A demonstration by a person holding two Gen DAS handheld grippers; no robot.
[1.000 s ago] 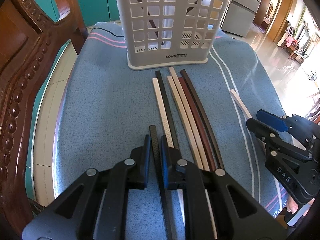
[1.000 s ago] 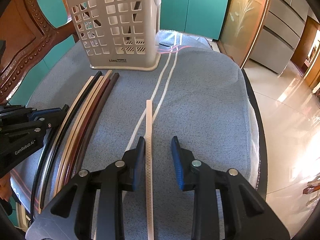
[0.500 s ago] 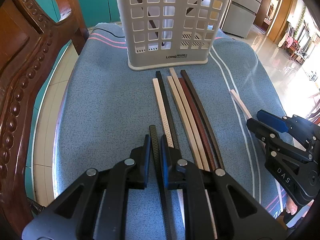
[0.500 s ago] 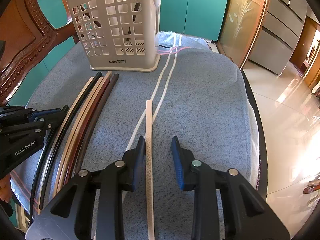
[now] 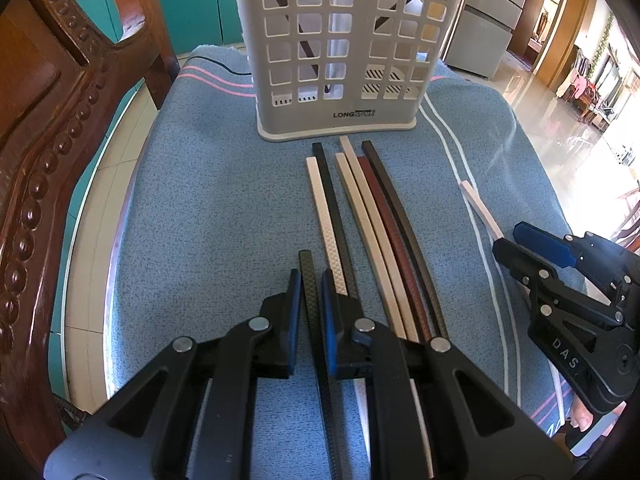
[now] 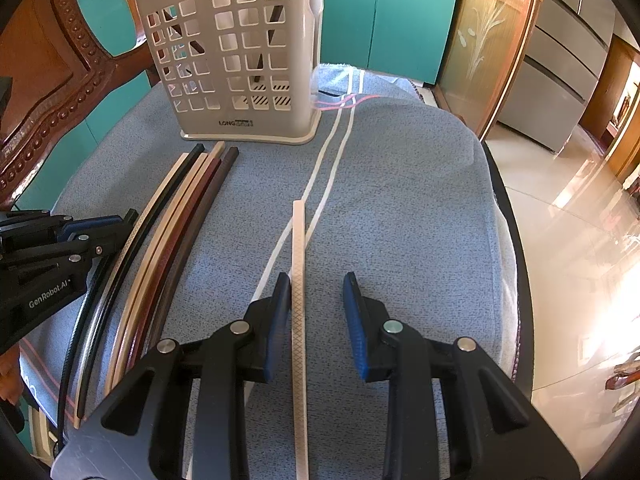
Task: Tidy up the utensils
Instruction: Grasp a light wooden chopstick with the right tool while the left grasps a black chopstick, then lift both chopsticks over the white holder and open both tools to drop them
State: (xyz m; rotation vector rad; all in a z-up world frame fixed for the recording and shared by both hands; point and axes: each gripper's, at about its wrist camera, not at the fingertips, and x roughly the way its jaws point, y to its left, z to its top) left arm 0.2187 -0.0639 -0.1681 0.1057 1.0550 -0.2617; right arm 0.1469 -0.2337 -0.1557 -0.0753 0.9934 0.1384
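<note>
My left gripper (image 5: 311, 284) is shut on a black textured chopstick (image 5: 306, 260) lying on the blue cloth. To its right, several chopsticks (image 5: 372, 220) in cream, black, dark red and brown lie side by side, pointing at the grey slotted utensil basket (image 5: 344, 40). Dark sticks lean inside the basket (image 6: 240, 60). My right gripper (image 6: 317, 280) is open astride a separate cream chopstick (image 6: 298, 240). That stick rests against the left pad, with a wide gap to the right pad. In the left wrist view the right gripper (image 5: 516, 236) is at the right edge.
A blue cloth (image 5: 200, 220) with white and pink stripes covers the round table. A carved wooden chair (image 5: 48, 120) stands close on the left. The table's rim (image 6: 516, 280) drops to a shiny tiled floor on the right. Teal cabinets (image 6: 384, 20) stand behind.
</note>
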